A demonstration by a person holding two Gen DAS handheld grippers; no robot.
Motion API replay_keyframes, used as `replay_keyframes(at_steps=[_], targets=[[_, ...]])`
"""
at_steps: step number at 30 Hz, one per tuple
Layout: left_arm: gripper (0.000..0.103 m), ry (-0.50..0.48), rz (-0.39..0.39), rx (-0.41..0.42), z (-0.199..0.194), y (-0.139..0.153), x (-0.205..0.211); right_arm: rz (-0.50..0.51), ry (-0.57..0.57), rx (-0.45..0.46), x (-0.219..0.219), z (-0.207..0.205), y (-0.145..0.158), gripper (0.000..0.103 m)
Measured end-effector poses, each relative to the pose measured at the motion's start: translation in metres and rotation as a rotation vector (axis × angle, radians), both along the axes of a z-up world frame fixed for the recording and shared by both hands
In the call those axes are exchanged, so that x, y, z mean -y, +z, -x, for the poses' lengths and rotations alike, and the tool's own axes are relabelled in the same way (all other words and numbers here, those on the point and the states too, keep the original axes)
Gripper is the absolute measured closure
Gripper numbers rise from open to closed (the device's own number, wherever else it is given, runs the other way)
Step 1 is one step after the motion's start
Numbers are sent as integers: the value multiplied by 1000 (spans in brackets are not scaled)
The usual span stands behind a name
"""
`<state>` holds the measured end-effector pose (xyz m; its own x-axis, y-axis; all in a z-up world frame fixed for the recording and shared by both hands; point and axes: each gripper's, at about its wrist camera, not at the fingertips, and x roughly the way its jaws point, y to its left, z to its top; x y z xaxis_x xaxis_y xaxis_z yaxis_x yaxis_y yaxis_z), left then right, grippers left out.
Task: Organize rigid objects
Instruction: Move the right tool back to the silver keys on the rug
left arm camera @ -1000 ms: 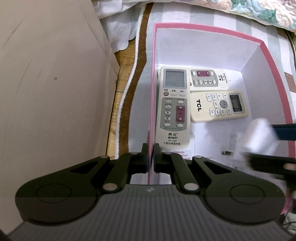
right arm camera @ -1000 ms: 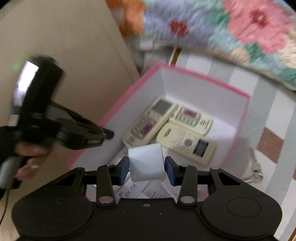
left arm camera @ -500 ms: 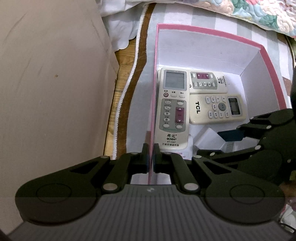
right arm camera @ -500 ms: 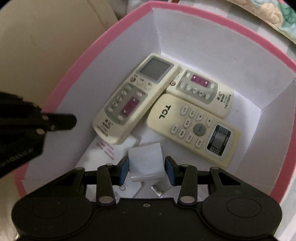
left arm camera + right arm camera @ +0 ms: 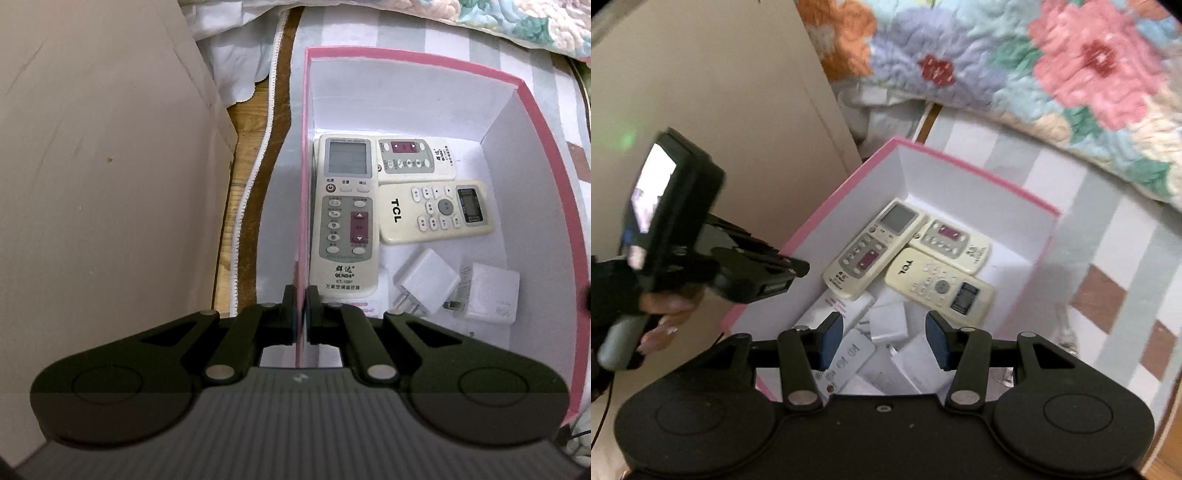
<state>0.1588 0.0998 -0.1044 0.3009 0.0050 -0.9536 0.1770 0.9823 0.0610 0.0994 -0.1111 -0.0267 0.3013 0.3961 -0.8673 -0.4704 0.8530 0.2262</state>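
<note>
A pink box [image 5: 406, 57] with white inside holds three cream remotes: a QUNDA one [image 5: 347, 218], a TCL one [image 5: 436, 210] and a smaller one [image 5: 415, 160]. Two white chargers [image 5: 424, 282] [image 5: 489, 291] lie in front of them. My left gripper [image 5: 301, 314] is shut on the box's left wall. In the right wrist view my right gripper [image 5: 884, 341] is open and empty above the box's near end [image 5: 960, 162], over a white charger [image 5: 888, 323]. The left gripper also shows there [image 5: 792, 273].
A beige panel [image 5: 103, 166] stands left of the box. A flowered quilt [image 5: 1015, 66] lies behind it on a striped cloth [image 5: 1115, 229]. A white remote [image 5: 849, 356] and papers lie at the box's near end.
My right gripper opened and let go of the white charger in the box, then rose and pulled back out of the left wrist view. The left gripper held still.
</note>
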Motion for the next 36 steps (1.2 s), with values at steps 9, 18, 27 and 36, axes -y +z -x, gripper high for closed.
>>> replay_keyframes(at_steps=[9,18,27,36], targets=[[99,-1,-11,-4,0,0,2,-25,-40,14,44,19,8,48],[98,-8,-27,-2,1,-1,4,-67,-163,-20,105,26,-34,48],[98,-6,-34,-5,1,-1,4,29,-137,97,102,35,-103,41],[98,-14,-42,-10,1,0,5,86,-103,249,87,20,-149,36]])
